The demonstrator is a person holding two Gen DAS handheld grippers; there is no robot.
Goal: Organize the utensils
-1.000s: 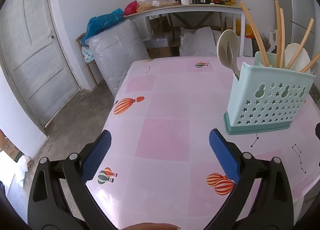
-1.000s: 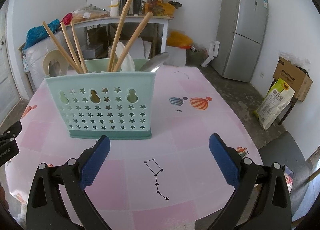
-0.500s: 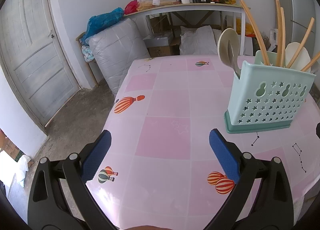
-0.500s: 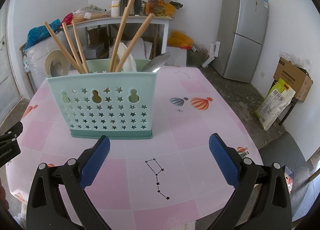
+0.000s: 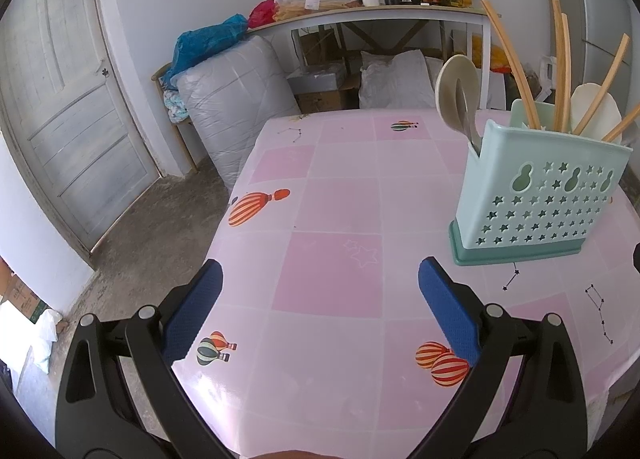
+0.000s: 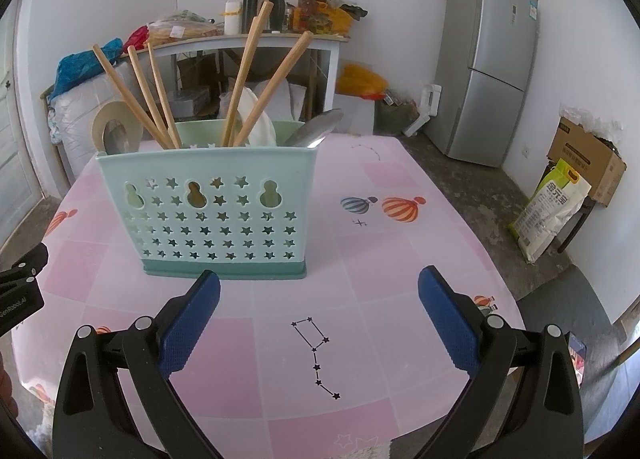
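A mint-green utensil holder [image 6: 208, 215] with star cut-outs stands upright on the pink table [image 6: 380, 259]; it also shows at the right in the left wrist view [image 5: 536, 195]. It holds several wooden chopsticks [image 6: 248, 75], a metal spoon [image 6: 316, 133] and pale ladles [image 5: 456, 91]. My left gripper [image 5: 320, 295] is open and empty over the table's near left part. My right gripper [image 6: 319, 299] is open and empty just in front of the holder.
A side table with bottles and a kettle [image 6: 256, 15] stands at the back wall. A fridge [image 6: 492, 63] is at the right, a door [image 5: 60, 119] at the left. Bags and boxes [image 6: 560, 199] lie on the floor.
Both grippers stay open and empty. The right gripper's view has shifted slightly, so the holder sits a little more to the right. The left view is almost unchanged.
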